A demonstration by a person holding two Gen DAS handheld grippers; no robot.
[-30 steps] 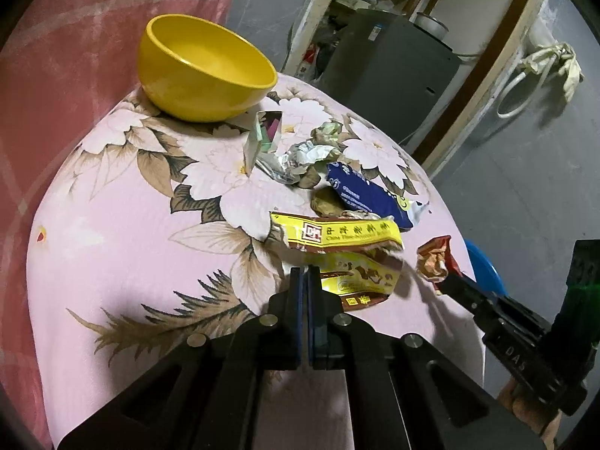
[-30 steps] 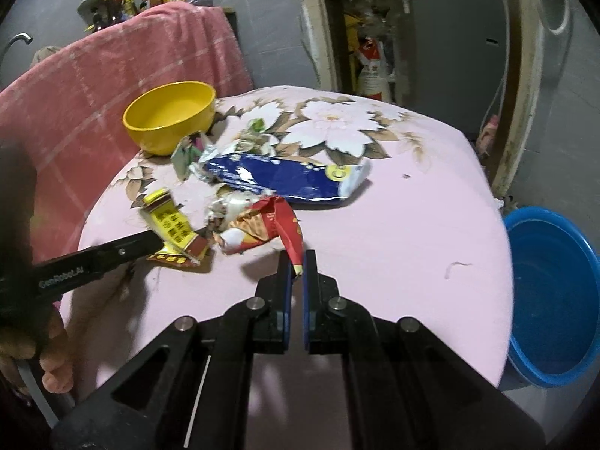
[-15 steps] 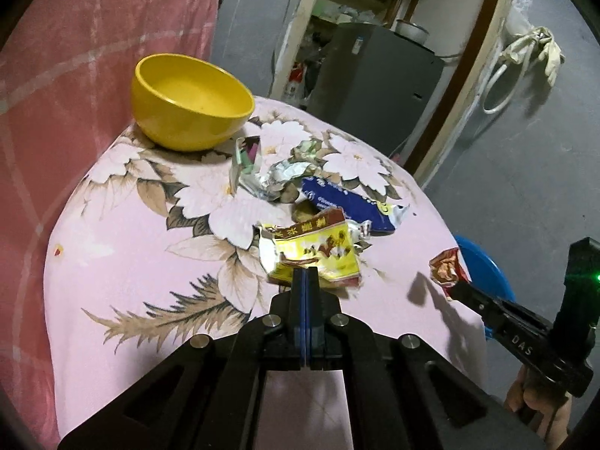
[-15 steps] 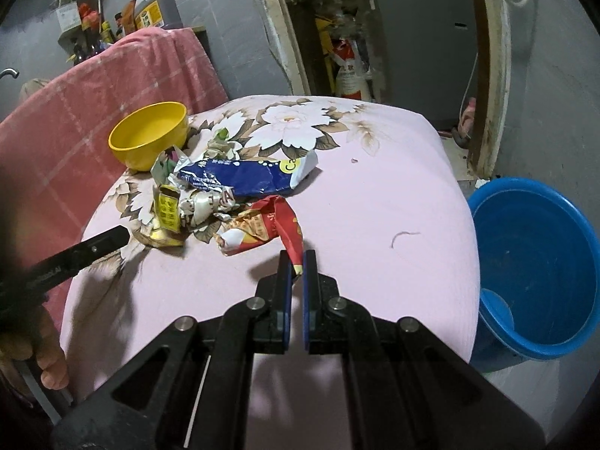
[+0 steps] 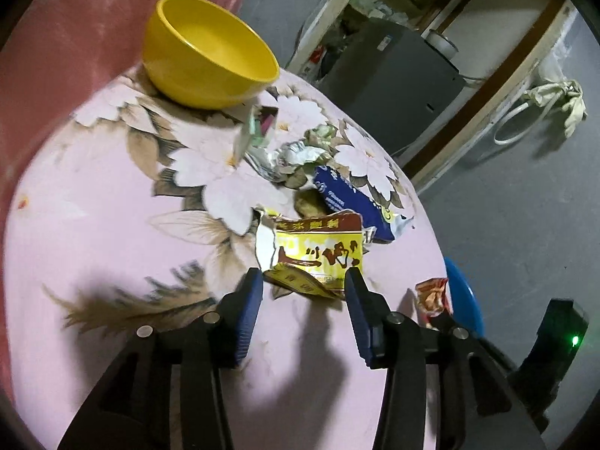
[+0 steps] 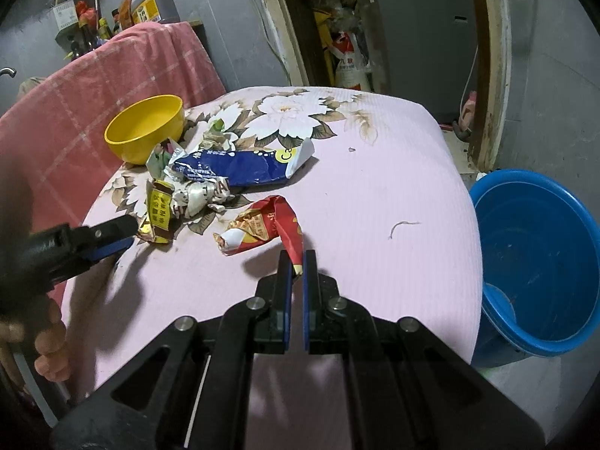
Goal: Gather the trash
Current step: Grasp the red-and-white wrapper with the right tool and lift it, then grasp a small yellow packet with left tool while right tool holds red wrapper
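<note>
Your left hand-held gripper (image 5: 303,284) has just been opening, its jaws apart around the yellow wrapper (image 5: 317,255) on the surface (image 5: 93,232) (flowered cloth). Your right hand-held gripper (image 6: 297,260) pinches the red wrapper (image 6: 262,227).

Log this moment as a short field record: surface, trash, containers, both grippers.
surface: floral pink cloth
trash on cloth: yellow wrapper, blue packet, crumpled foil
containers: yellow bowl on the cloth; blue bucket on the floor beside it
left gripper: jaws just opened, yellow wrapper in front of the pads, not pinched
right gripper: shut on red wrapper, wrapper's far end near the cloth
</note>
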